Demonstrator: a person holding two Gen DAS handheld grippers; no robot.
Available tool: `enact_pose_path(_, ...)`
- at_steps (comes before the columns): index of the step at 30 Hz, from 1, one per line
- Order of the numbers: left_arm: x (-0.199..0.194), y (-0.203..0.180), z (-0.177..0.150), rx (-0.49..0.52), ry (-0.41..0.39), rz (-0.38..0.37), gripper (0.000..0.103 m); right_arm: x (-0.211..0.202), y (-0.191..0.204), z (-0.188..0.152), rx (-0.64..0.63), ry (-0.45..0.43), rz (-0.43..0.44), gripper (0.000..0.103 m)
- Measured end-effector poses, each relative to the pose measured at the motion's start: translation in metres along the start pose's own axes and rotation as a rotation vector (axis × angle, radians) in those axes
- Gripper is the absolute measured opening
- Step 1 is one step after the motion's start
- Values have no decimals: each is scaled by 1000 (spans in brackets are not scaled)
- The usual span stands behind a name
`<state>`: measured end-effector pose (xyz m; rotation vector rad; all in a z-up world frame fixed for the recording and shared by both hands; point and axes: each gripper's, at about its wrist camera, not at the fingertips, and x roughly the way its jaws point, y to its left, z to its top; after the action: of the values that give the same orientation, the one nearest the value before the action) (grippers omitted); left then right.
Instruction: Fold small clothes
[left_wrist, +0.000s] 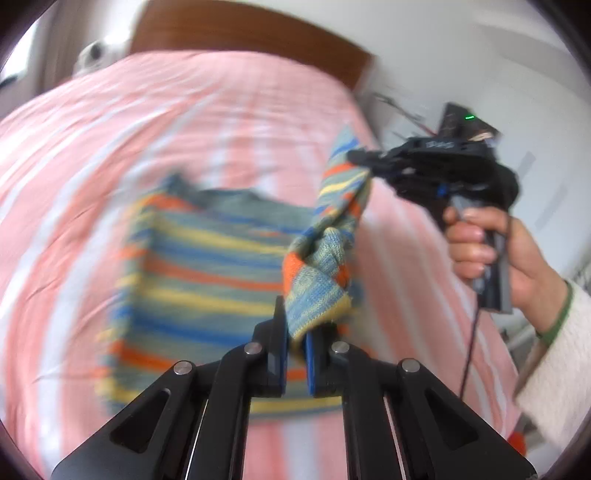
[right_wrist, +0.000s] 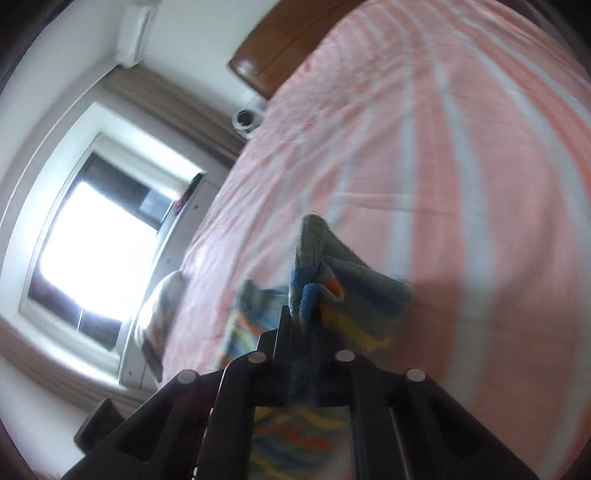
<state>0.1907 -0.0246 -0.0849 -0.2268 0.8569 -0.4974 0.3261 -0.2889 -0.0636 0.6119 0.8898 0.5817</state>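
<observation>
Left wrist: sweater edge between fingers.

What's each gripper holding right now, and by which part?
Both hold the striped knit sweater. The left gripper is shut on the lifted sleeve's yellow-edged end; the right gripper pinches the same lifted strip farther along. Its body lies on the pink bedsheet.
</observation>
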Motion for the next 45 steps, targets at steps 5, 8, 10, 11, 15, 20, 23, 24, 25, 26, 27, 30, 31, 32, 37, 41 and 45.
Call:
enact_pose_path(5, -5, 51, -25, -117, 38, 79, 6, 112, 62, -6, -99, 110, -27, 8)
enact_pose_path(8, -15, 67, -33, -115, 47, 108, 9, 157, 71, -21, -102, 135, -36, 8)
enact_pose_path(10, -16, 71, -32, -114, 59, 122, 18, 182, 72, -29, -74, 127, -3, 13)
enact_pose_path(11, -20, 70, -34, -117, 59, 123, 24, 183, 68, -28, -53, 119, 12, 15)
enact_pose_path(15, -42, 68, -37, -117, 2, 121, 71, 161, 61, -26, 46, 43, 77, 49)
enact_pose_path(20, -30, 76, -18, -112, -24, 129, 76, 83, 81, -35, -135, -7, 0, 49)
enact_pose_path(23, -9, 75, -13, -91, 22, 246, 64, 45, 97, -67, -292, 11, -62, 49)
enact_pose_path(24, -5, 73, -15, -84, 45, 283, 58, 39, 101, -80, -328, 23, -69, 49)
enact_pose_path(25, -5, 72, -17, -83, 60, 306, 58, 36, 104, -93, -359, 38, -78, 49)
enact_pose_path(26, -7, 73, -21, -87, 71, 323, 59, 36, 103, -109, -382, 56, -94, 49)
enact_pose_path(27, -6, 73, -24, -92, 78, 340, 60, 42, 97, -128, -384, 92, -104, 49)
enact_pose_path(30, -14, 71, -28, -82, 78, 380, 65, 67, 72, -169, -365, 195, -179, 49)
enact_pose_path(31, -17, 71, -28, -77, 75, 390, 66, 64, 71, -176, -378, 181, -198, 49)
enact_pose_path(32, -20, 71, -28, -70, 70, 399, 67, 60, 74, -180, -390, 151, -212, 49)
enact_pose_path(37, -27, 70, -26, -49, 59, 413, 68, 39, 93, -177, -371, 71, -220, 52)
enact_pose_path(41, -32, 70, -22, -44, 55, 412, 74, 30, 111, -176, -440, 43, -281, 53)
enact_pose_path(45, -39, 73, -18, -56, 49, 379, 81, 26, 115, -172, -459, 22, -317, 54)
